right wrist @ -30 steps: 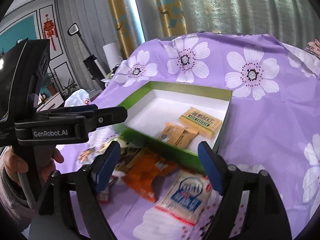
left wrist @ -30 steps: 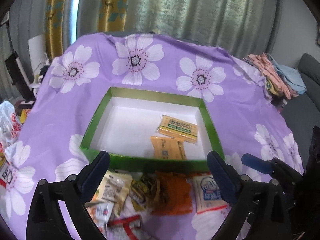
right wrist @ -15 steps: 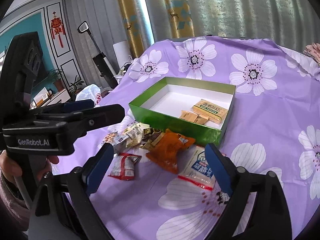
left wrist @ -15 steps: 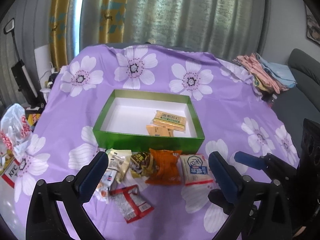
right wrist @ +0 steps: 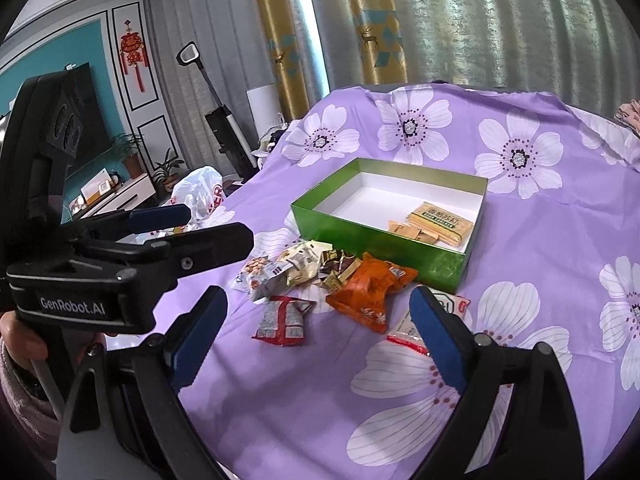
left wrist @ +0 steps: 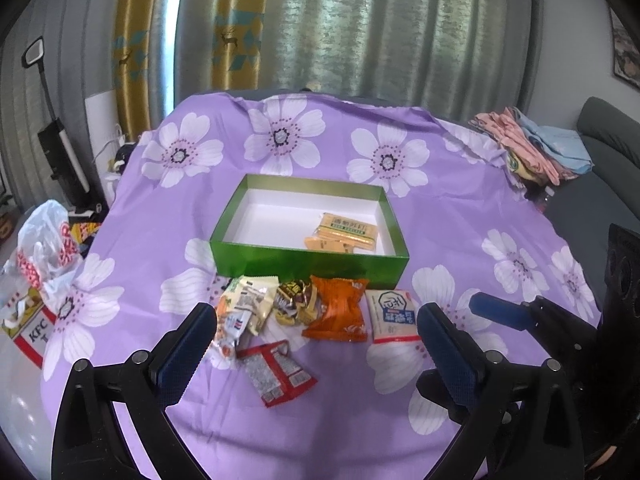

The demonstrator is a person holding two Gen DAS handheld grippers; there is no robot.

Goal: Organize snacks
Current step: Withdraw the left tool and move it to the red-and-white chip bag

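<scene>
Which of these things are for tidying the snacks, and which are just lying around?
For the job:
- green cardboard box, with yellow cracker packets already inside
- orange crinkly snack bag
- white and blue packet
- red and white packet
- beige packets
- small dark wrapped sweets

Just lying about:
- white plastic KFC bag
- folded pink and blue clothes

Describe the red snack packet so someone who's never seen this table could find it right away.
Find the green box on the purple flowered cloth. A row of snacks lies along its near side. The red packet lies alone, nearer than that row: red edged, with a speckled grey middle.
</scene>
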